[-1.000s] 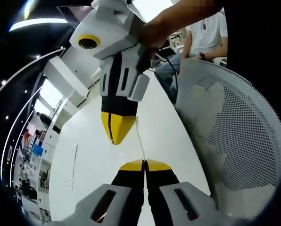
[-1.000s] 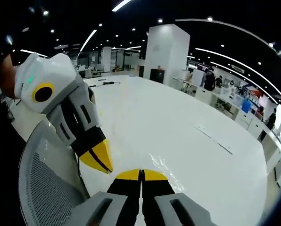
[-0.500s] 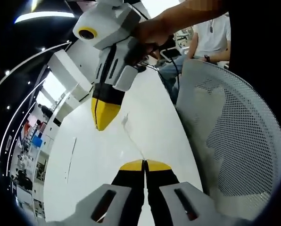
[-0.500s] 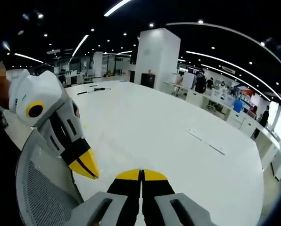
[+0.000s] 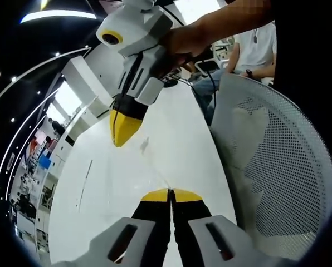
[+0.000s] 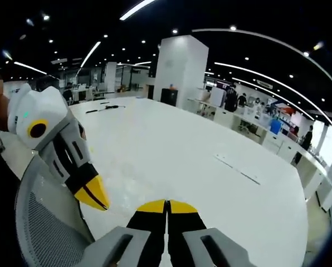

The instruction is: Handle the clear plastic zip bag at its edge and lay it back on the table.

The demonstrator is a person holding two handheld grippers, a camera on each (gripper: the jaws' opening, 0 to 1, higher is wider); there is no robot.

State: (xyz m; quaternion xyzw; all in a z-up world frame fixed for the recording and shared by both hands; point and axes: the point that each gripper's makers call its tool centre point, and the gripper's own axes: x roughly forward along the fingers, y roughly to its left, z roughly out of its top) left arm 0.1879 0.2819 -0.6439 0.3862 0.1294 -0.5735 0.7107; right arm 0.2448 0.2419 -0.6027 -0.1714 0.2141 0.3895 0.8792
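Your left gripper, with yellow wedge-shaped tips on black jaws and grey ribbed housings, has its jaws pressed together; a thin, glossy, near-transparent edge of the clear plastic zip bag runs up from between those tips, so the bag appears pinched there, though the film is faint against the smooth white surface. Your right gripper likewise shows its jaws drawn together with no gap; whether any film sits between them you cannot tell. In the left gripper view the right gripper hangs above the surface, held by a hand, well apart from the left tips. Beside you curves the white perforated mesh chair back, its texture finely dotted.
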